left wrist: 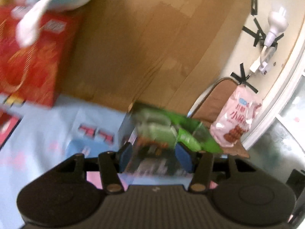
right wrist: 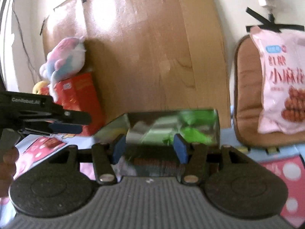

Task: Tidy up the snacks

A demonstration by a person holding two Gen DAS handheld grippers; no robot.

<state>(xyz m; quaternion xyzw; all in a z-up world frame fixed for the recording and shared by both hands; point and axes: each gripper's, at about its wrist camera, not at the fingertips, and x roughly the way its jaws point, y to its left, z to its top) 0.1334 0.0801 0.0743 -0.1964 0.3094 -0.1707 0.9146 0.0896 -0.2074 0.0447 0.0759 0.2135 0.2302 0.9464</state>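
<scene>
Our clear plastic bin (right wrist: 171, 126), a rectangular box already holding green snack packets (right wrist: 190, 133) and a darker brown one lower down, sits on the pale blue patterned tabletop (left wrist: 47, 133) near its far edge, close to the tall cardboard sheet (right wrist: 143, 47) that stands behind it. Both views look straight into it.

We judge the job partly done: several packets are in the bin, while the pink bag of fried dough twists (right wrist: 282, 80) leans outside on the brown cushioned chair (right wrist: 246, 95) beyond the tabletop's right edge. That bag looks like what is left to bring in.

Our right claw (right wrist: 149, 147) stands open before the bin's near wall, its blue pads (right wrist: 180, 148) gripping nothing. Our left claw (left wrist: 156, 157) is likewise spread; blur hides whether its pads touch the bin.

At the far left corner a red carton (right wrist: 82, 95) carries a pastel plush toy (right wrist: 64, 57).
</scene>
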